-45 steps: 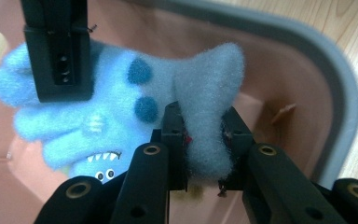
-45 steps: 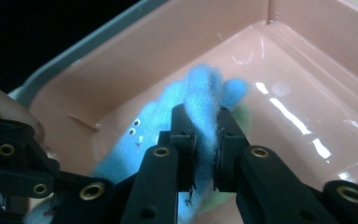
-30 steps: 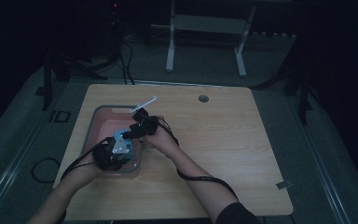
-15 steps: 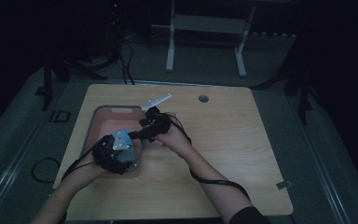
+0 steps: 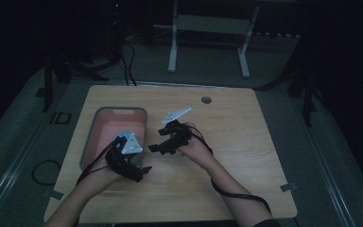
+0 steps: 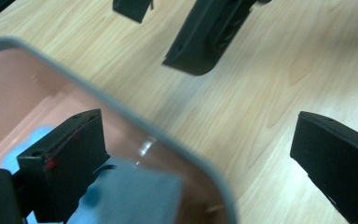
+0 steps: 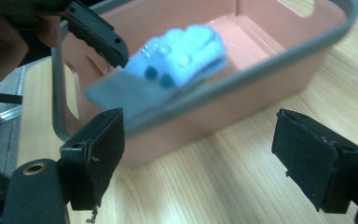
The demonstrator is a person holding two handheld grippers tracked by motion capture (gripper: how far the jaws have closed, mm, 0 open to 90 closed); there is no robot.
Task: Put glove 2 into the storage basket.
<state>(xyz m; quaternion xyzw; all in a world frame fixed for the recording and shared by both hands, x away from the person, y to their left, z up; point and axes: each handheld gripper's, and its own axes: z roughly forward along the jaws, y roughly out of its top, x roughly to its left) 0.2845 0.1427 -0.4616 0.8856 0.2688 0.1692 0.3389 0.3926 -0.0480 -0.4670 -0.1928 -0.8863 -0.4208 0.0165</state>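
A pink bin with a grey rim [image 5: 123,109] stands on the left part of the wooden table. A light blue and grey soft item [image 7: 182,51] lies in the bin's near corner, its grey edge over the rim [image 7: 242,70]; it also appears as the blue-grey item [image 6: 135,196]. My left gripper [image 6: 198,135] is open, its jaws astride the bin's rim [image 6: 168,140], one jaw inside beside the item. From above, the left gripper [image 5: 134,165] is at the bin's near right corner. My right gripper [image 7: 198,126] is open over bare table, facing the bin's outer wall, and appears as the right gripper [image 5: 163,142] just right of the bin.
The wooden table [image 5: 255,142] stretches wide to the right of the bin, with a round cable hole [image 5: 206,100] near its far edge. A black cable [image 5: 238,194] trails from the right hand. A white metal stand [image 5: 208,23] is behind the table.
The right gripper has drawn back out of the bin, to the right over the table. The left gripper has shifted toward the bin's near right corner.
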